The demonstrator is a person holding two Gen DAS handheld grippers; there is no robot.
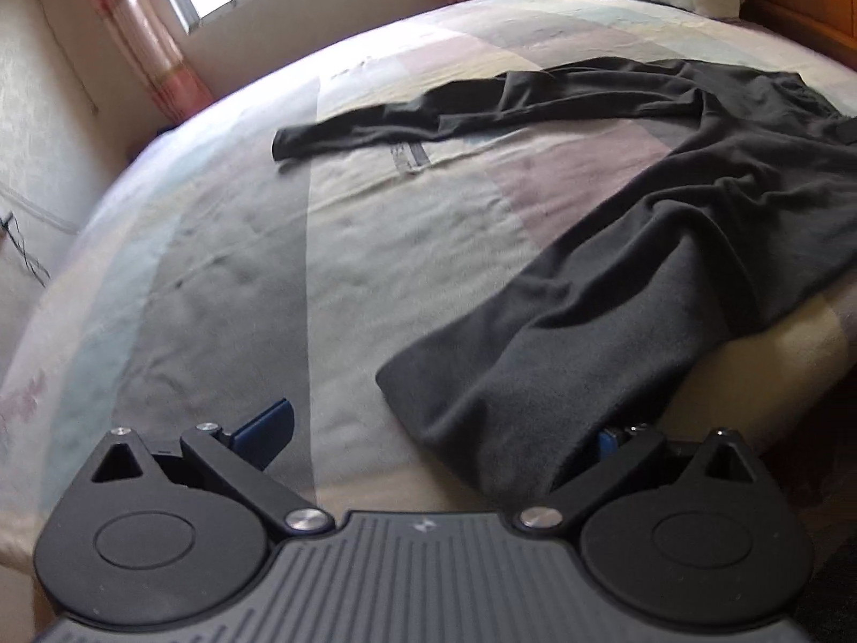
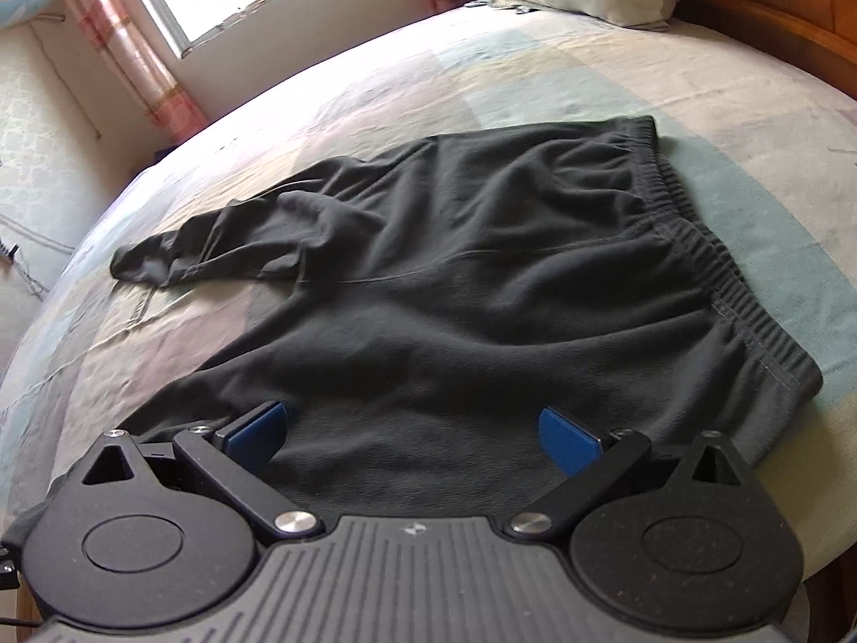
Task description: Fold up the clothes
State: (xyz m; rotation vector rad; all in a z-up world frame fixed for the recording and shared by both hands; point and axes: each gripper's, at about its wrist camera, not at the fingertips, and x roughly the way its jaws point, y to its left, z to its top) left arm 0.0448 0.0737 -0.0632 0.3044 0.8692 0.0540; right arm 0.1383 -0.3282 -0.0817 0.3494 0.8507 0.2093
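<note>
We have a pair of dark grey sweatpants (image 2: pixel 455 278) spread out on the bed (image 1: pixel 241 268), unfolded and rumpled, their elastic waistband (image 2: pixel 712 257) lying toward the headboard side and the two legs splayed apart, one leg (image 1: pixel 375 126) reaching across the patchwork bedspread toward the window side, the other leg (image 1: pixel 535 332) running along the near edge of the bed. Our left tongs (image 1: pixel 444 434) are spread wide at that nearer cuff, and the cloth drapes over the right-hand finger so that it is mostly hidden; nothing is pinched. Our right tongs (image 2: pixel 412 434) are also released, hovering low over the seat of the pants near the near edge, blue pads on either side of bare fabric. The risks we judge from here: the soft fleece could bunch so that the tongs catch only the top layer, leaving the under layer behind; the hem snagged on the left finger could drag the leg askew; and the near leg could slip off the bed's edge.
</note>
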